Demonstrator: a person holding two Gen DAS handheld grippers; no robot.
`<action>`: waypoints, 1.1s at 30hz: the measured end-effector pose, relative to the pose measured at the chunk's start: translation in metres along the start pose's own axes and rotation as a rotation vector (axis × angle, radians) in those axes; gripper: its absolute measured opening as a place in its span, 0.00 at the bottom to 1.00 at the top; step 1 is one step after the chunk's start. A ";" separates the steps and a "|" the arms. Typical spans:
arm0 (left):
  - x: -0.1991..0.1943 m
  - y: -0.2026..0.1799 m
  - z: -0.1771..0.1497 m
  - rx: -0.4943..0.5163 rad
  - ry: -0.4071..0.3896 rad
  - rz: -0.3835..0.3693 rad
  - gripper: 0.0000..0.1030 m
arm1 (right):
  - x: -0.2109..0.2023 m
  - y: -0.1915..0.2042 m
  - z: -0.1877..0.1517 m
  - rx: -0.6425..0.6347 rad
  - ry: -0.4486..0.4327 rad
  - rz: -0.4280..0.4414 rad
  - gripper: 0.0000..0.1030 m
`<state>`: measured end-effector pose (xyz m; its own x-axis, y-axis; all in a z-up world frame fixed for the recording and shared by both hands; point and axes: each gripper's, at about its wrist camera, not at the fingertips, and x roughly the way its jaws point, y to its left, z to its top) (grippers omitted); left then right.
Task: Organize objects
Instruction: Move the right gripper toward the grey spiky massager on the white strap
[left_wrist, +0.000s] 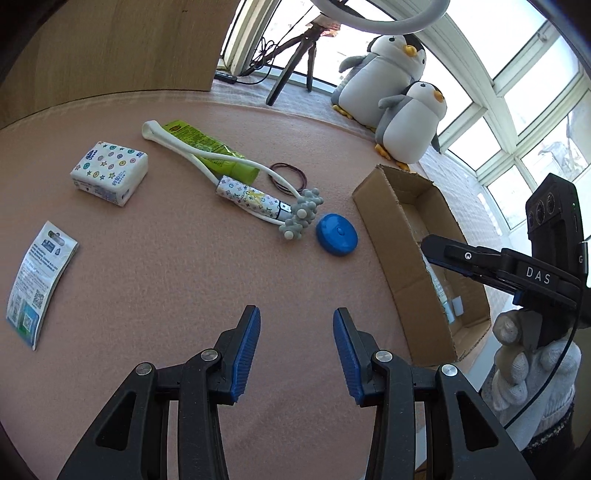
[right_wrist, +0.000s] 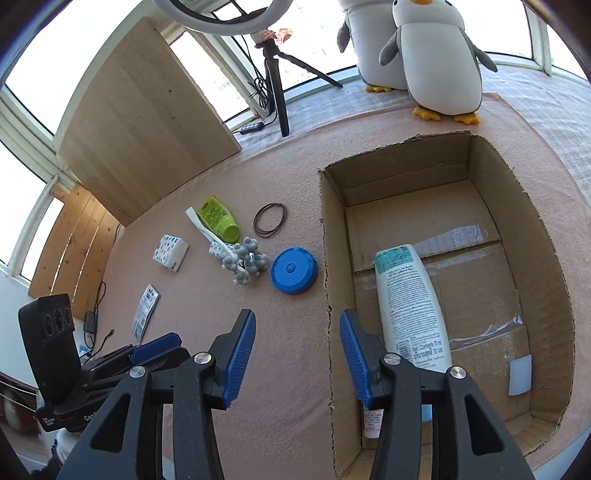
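Observation:
An open cardboard box (right_wrist: 517, 229) stands on the pink mat; it also shows in the left wrist view (left_wrist: 388, 236). A white lotion bottle (right_wrist: 410, 306) lies inside it. On the mat lie a blue round case (left_wrist: 336, 239) (right_wrist: 293, 270), a white massager with grey balls (left_wrist: 236, 162) (right_wrist: 247, 260), a green tube (left_wrist: 207, 147) (right_wrist: 219, 218), a patterned tube (left_wrist: 251, 197), hair ties (left_wrist: 288, 176) (right_wrist: 270, 219), a tissue pack (left_wrist: 109, 171) (right_wrist: 170, 252) and a sachet (left_wrist: 37, 280) (right_wrist: 146, 317). My left gripper (left_wrist: 296, 354) is open and empty above the mat. My right gripper (right_wrist: 297, 360) is open and empty over the box's left wall.
Two plush penguins (left_wrist: 399, 92) (right_wrist: 436, 62) sit behind the box. A tripod with a ring light (right_wrist: 273, 74) and a wooden board (right_wrist: 140, 133) stand at the back. Windows surround the mat.

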<state>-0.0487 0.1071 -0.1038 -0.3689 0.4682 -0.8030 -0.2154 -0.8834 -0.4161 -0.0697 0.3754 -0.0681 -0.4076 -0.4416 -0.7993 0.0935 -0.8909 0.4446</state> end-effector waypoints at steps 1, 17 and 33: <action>-0.004 0.006 -0.002 -0.009 -0.003 0.006 0.43 | 0.007 0.006 0.005 -0.008 0.010 0.015 0.44; -0.058 0.077 -0.025 -0.118 -0.065 0.084 0.43 | 0.112 0.082 0.061 -0.141 0.113 -0.020 0.44; -0.061 0.098 -0.028 -0.142 -0.052 0.084 0.43 | 0.140 0.118 0.033 -0.143 0.217 0.090 0.44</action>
<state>-0.0216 -0.0080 -0.1077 -0.4269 0.3896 -0.8161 -0.0535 -0.9118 -0.4072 -0.1455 0.2119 -0.1142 -0.1890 -0.5183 -0.8341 0.2544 -0.8462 0.4682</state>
